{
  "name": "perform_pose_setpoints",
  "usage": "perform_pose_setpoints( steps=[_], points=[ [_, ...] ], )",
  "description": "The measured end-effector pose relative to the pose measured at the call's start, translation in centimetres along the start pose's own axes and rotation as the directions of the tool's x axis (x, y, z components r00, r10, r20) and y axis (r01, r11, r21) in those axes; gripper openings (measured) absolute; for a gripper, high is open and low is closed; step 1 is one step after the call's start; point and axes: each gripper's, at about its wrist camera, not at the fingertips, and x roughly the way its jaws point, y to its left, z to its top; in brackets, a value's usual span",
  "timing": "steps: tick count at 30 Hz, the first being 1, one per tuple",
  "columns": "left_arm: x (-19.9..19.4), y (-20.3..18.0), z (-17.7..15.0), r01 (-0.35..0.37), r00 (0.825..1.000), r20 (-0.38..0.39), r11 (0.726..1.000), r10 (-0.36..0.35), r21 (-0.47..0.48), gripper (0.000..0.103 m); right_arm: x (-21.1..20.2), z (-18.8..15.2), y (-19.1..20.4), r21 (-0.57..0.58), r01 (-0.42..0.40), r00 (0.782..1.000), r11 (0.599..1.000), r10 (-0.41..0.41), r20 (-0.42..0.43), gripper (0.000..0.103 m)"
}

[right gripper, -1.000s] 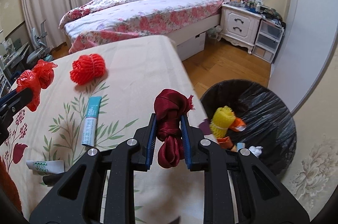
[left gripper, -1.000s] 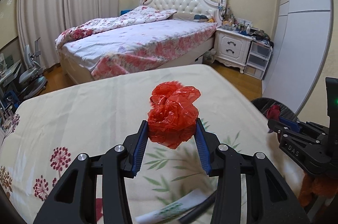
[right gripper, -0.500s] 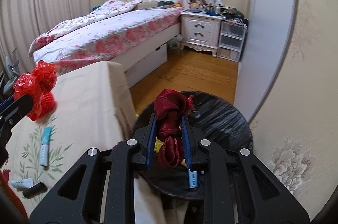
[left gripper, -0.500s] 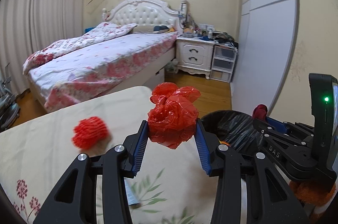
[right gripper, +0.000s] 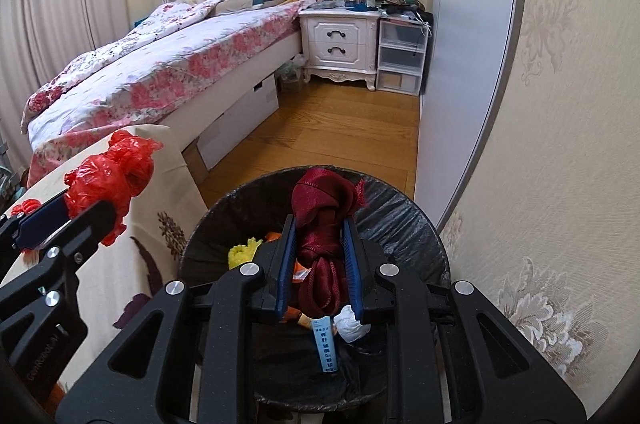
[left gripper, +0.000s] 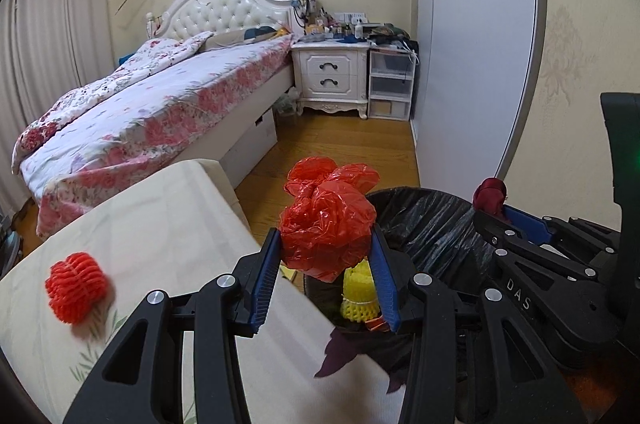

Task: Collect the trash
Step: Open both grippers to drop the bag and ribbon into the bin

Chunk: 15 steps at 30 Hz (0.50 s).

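Bedroom seen from two wrist cams. The left hand-held gripper (left gripper: 325, 266) is clamped on a crumpled red plastic bag (left gripper: 326, 224), its blue pads pressing both sides; the bag sits in the air over the near rim of a bin w/ a black liner (left gripper: 424, 220), just past the edge of the cloth-covered surface (left gripper: 168, 220). The right hand-held gripper (right gripper: 319, 266) is closed narrowly on a knotted dark red cloth (right gripper: 322, 216), held directly above the bin's mouth. Inside the bin: a yellow foam net (right gripper: 242, 251), a white wad (right gripper: 350, 324), a blue-and-white tube (right gripper: 325, 348) and some orange bits, too hidden to identify. A red foam net (left gripper: 76, 287) lies on the surface, left of the left gripper, slightly blurred. Behind: a bed w/ floral bedding (left gripper: 160, 104), a white nightstand (left gripper: 330, 76), wood floor (left gripper: 348, 144).
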Motion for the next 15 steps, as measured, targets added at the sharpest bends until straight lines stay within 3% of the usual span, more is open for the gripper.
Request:
perform_pose_setpoints(
  steps=[5,11,15],
  points=[
    [2.2,-0.2,0.1,0.004,0.999,-0.040,1.000,-0.003,0.012,0.044,1.1,0.0,-0.3,0.021,0.011,1.000,1.000,-0.011,-0.010,0.024],
    [3.3,-0.1,0.4,-0.001,0.998,-0.062,1.000,0.001,-0.005,0.059,1.2,-0.2,-0.4,0.022,0.030,1.000,0.999,-0.030,-0.002,0.039],
    [3.3,-0.1,0.4,0.006,0.998,-0.060,1.000,-0.006,-0.008,0.062,1.1,-0.3,-0.6,0.028,0.037,0.999,0.999,-0.037,0.000,0.039]
  ],
)
